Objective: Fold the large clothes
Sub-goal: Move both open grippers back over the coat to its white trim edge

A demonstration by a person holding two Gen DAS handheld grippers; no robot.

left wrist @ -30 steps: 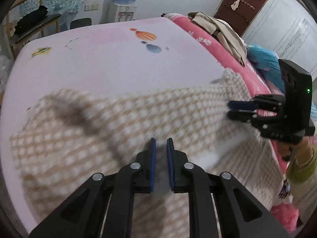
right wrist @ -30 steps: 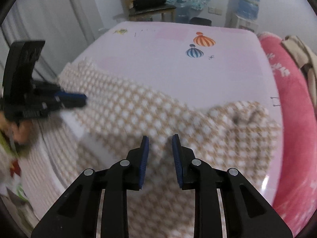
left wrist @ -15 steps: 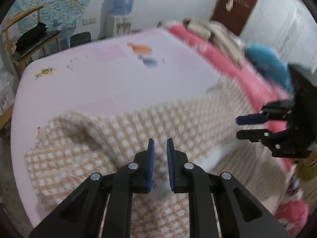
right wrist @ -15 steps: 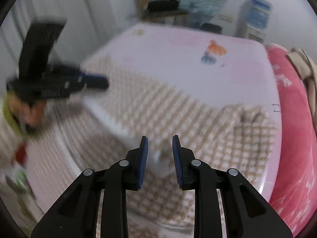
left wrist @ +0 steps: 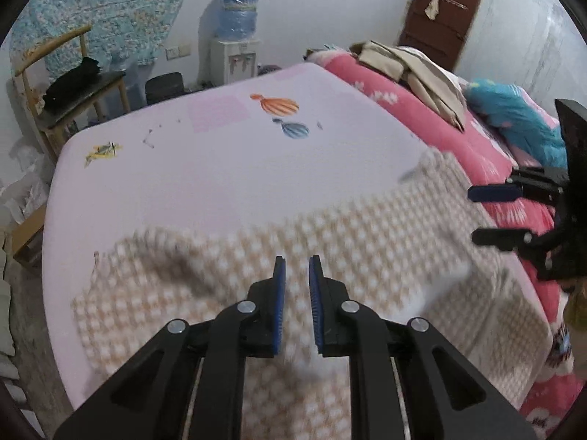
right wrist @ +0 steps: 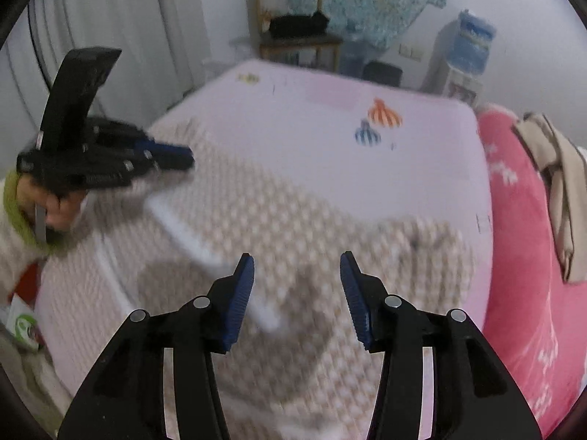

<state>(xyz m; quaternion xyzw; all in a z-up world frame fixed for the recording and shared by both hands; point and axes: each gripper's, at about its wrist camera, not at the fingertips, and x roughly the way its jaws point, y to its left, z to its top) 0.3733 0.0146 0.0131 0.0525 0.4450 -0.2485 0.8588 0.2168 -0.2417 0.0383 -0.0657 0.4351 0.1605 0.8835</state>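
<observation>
A large beige-and-white checked garment (left wrist: pixel 330 242) lies spread over the near half of the pink sheet (left wrist: pixel 220 168), with a white inner edge folded across it (right wrist: pixel 198 242). My left gripper (left wrist: pixel 295 262) hovers over the garment with its jaws nearly together and nothing visible between them. In the right wrist view the left gripper (right wrist: pixel 189 157) shows at the left, held by a hand. My right gripper (right wrist: pixel 297 256) hangs above the garment (right wrist: pixel 293 212) with its jaws opening and nothing between them. In the left wrist view the right gripper (left wrist: pixel 473 215) stands at the right edge, fingers apart.
A pink quilt (left wrist: pixel 385 88) runs along the right side with beige clothes (left wrist: pixel 414 66) and a blue bundle (left wrist: pixel 513 124) on it. Beyond the far edge stand a wooden chair (left wrist: pixel 73 84) with a black item and a water dispenser (left wrist: pixel 236 36).
The right gripper's jaws have spread from a narrow gap to wide apart. Both grippers have lifted a little away from the garment. The left jaws have stayed nearly together.
</observation>
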